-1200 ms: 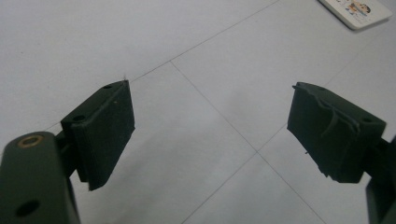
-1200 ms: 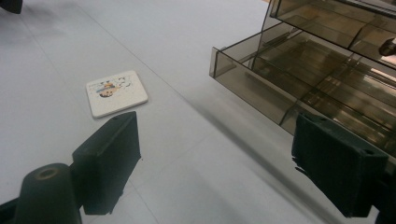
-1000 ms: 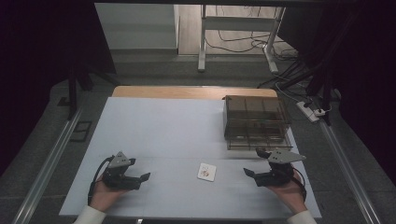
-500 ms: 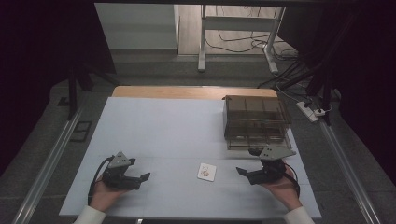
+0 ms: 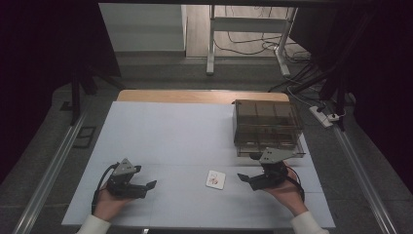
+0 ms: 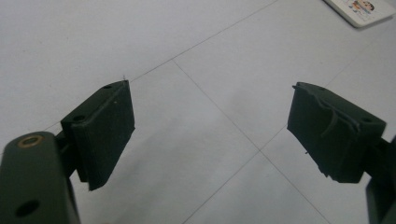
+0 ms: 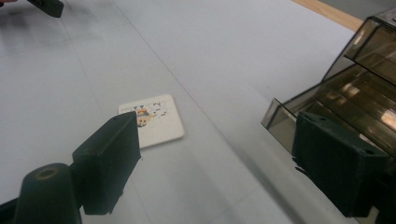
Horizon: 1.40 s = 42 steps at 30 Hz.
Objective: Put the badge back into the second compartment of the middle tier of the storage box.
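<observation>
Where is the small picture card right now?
In the high view, the card lies flat on the white table, near the front edge, just left of the right gripper and ahead of the smoky drawer box.

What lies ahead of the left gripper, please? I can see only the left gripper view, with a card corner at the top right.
Observer: In the high view the card lies flat on the table, between the left gripper and the right gripper, nearer the right one.
Operator: Is the right gripper holding anything?
Observer: No. In the right gripper view its jaws stand wide apart with nothing between them, aimed toward the card.
Operator: Is anything else on the table?
Observer: Yes, a smoky transparent drawer box stands at the far right, just beyond the right gripper, with one low drawer pulled partly out.
</observation>
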### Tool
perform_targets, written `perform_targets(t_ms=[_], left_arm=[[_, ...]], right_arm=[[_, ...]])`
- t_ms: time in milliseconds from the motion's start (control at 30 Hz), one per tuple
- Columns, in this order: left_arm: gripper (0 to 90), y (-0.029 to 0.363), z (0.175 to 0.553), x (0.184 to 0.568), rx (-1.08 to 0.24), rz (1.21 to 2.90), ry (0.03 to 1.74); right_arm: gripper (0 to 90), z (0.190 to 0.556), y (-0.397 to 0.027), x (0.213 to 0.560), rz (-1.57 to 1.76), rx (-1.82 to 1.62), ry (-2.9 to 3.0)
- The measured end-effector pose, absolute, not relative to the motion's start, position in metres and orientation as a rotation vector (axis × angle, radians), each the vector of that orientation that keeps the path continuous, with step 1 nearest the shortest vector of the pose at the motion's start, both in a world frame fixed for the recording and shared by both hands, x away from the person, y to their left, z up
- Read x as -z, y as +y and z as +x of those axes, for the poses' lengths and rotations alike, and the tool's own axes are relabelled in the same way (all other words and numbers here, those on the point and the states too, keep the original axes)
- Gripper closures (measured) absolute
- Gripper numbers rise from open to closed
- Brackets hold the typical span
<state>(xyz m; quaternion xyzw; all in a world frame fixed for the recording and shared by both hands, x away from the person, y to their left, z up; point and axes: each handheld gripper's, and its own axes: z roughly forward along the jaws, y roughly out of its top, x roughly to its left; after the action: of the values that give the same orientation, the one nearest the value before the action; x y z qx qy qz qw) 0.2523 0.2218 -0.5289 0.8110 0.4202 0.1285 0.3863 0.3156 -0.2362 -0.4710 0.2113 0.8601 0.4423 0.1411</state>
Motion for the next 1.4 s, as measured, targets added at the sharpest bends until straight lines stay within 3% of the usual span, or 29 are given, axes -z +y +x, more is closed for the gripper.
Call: perform_targets(t_ms=[1400], left_arm=[[14.5,0.222,0.252,0.529,-0.328,2.064,1.068]], right_arm=[[15.1,0.339,-0.167,0.483,0.445,-1.175,2.701]])
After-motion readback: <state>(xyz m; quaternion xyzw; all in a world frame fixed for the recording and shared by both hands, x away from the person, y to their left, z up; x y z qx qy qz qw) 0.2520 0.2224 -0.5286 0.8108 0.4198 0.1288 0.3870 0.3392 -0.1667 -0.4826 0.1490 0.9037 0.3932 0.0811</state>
